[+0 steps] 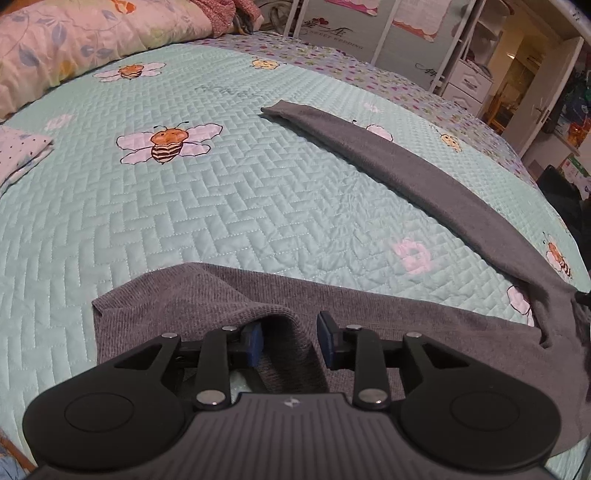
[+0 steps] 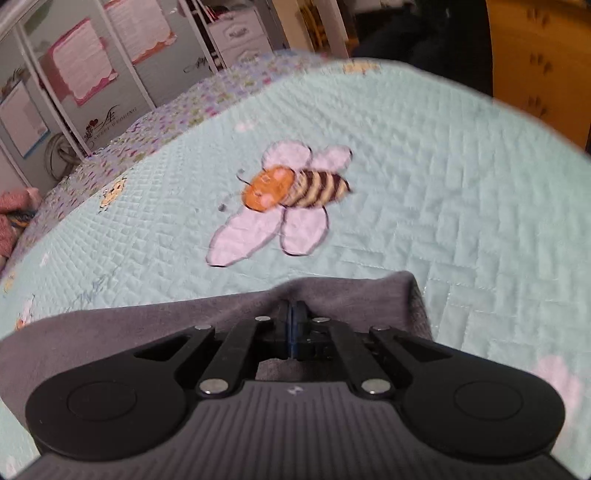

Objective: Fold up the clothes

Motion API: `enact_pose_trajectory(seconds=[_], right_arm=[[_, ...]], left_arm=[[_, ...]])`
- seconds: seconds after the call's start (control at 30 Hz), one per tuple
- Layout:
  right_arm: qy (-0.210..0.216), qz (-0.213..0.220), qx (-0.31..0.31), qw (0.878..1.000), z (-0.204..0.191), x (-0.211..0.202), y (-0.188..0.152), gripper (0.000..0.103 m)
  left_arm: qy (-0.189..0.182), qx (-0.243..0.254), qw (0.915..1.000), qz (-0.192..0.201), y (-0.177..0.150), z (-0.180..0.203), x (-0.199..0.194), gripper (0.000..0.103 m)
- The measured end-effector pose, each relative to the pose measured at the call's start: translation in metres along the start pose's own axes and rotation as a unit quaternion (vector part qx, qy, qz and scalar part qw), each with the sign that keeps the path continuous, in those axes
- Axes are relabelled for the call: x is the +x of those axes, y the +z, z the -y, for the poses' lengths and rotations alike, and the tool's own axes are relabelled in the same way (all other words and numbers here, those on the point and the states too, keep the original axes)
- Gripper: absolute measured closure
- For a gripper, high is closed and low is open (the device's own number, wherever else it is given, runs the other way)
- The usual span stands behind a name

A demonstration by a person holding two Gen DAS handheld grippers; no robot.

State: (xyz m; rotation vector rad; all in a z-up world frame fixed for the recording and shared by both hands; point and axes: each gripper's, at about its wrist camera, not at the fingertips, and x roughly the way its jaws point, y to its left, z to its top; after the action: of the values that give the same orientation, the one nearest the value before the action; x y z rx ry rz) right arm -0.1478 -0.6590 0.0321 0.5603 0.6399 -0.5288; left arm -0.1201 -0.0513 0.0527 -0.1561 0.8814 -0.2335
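A grey knit garment (image 1: 207,295) lies on the bed in the left wrist view, with one long sleeve (image 1: 406,170) stretched out flat toward the far side. My left gripper (image 1: 290,334) stands over its near hem with the jaws apart. A raised ridge of the grey fabric sits between the blue pads (image 1: 327,334), which do not press on it. In the right wrist view, my right gripper (image 2: 291,314) is shut on a pinched edge of the same grey garment (image 2: 110,332), which bunches around the fingertips and hangs below them.
The mint quilted bedspread (image 1: 221,203) has bee prints (image 2: 291,192). A floral duvet (image 1: 74,44) is piled at the far left, with a folded dotted cloth (image 1: 18,151) at the left edge. Wardrobe doors (image 1: 369,29) and white drawers (image 1: 469,81) stand beyond the bed.
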Motion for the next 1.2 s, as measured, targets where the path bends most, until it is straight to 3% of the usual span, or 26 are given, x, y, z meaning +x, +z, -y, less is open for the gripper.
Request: enact_pose_trajectory(seconds=[0.13,0.2,0.23,0.33,0.43,0.47,0.53,0.6,0.63,0.67,0.7,0.73,0.8,0.87,0.93,0.97,1.03,1.07,1.13,1.2], right_arm=[[0.079,-0.046,-0.038,0.995,-0.026,-0.011,-0.013,0.097],[0.087,-0.087,-0.053,0.991,-0.038,0.013,-0.013,0.1],[0.062,-0.096,-0.069,0.991,-0.041,0.03,-0.014,0.103],[0.004,-0.04,-0.031,0.999,-0.04,0.053,0.0,0.103],[-0.115,0.011,-0.079,0.99,-0.076,0.045,0.001,0.103],[-0.089,0.012,-0.09,0.992,-0.088,0.036,-0.004,0.103],[0.021,-0.02,-0.103,0.994,-0.108,0.021,-0.016,0.103],[0.108,-0.086,-0.125,0.983,-0.129,0.025,-0.028,0.103],[0.126,-0.114,-0.134,0.976,-0.136,0.034,-0.032,0.103],[0.12,-0.137,-0.141,0.973,-0.14,0.051,-0.034,0.103],[0.116,-0.133,-0.149,0.973,-0.142,0.065,-0.033,0.103],[0.104,-0.105,-0.156,0.977,-0.145,0.076,-0.026,0.103],[0.041,-0.052,-0.177,0.982,-0.155,0.091,-0.013,0.103],[-0.002,-0.021,-0.205,0.979,-0.167,0.096,-0.009,0.103],[0.027,-0.011,-0.215,0.976,-0.177,0.075,-0.017,0.103],[0.065,-0.021,-0.219,0.973,-0.183,0.063,-0.025,0.103],[0.167,-0.077,-0.23,0.956,-0.194,0.046,-0.043,0.103],[0.186,-0.105,-0.243,0.946,-0.201,0.05,-0.051,0.103],[0.176,-0.126,-0.267,0.939,-0.213,0.073,-0.059,0.103],[0.127,-0.074,-0.279,0.949,-0.225,0.094,-0.048,0.103]], left_arm=[[-0.003,0.031,0.9994,0.013,-0.001,0.008,0.002,0.071],[-0.004,0.041,0.999,0.018,-0.002,0.012,0.003,0.069],[-0.006,0.04,0.999,0.018,-0.002,0.013,0.004,0.069],[-0.015,0.029,0.9993,0.015,0.001,0.006,0.002,0.068],[-0.028,0.028,0.9991,0.015,0.001,-0.001,0.003,0.068],[-0.033,0.029,0.9989,0.015,0.001,-0.004,0.004,0.068],[-0.038,0.037,0.9985,0.015,0.0,-0.005,0.006,0.068],[-0.042,0.048,0.9978,0.017,-0.001,-0.001,0.008,0.067],[-0.044,0.051,0.9976,0.017,-0.001,0.0,0.01,0.064],[-0.047,0.049,0.9975,0.016,0.0,0.001,0.011,0.064],[-0.051,0.044,0.9976,0.015,0.001,0.0,0.013,0.063],[-0.054,0.039,0.9977,0.014,0.002,-0.001,0.015,0.063],[-0.061,0.029,0.9977,0.009,0.006,-0.004,0.018,0.063],[-0.071,0.028,0.997,0.011,0.01,-0.007,0.018,0.063],[-0.079,0.03,0.9963,0.013,0.011,-0.009,0.019,0.063],[-0.083,0.032,0.9959,0.013,0.011,-0.01,0.02,0.063],[-0.089,0.038,0.9953,0.013,0.011,-0.01,0.022,0.063],[-0.09,0.041,0.995,0.013,0.011,-0.009,0.023,0.063],[-0.091,0.038,0.9951,0.011,0.013,-0.007,0.025,0.062],[-0.092,0.035,0.9951,0.009,0.015,-0.006,0.026,0.062]])
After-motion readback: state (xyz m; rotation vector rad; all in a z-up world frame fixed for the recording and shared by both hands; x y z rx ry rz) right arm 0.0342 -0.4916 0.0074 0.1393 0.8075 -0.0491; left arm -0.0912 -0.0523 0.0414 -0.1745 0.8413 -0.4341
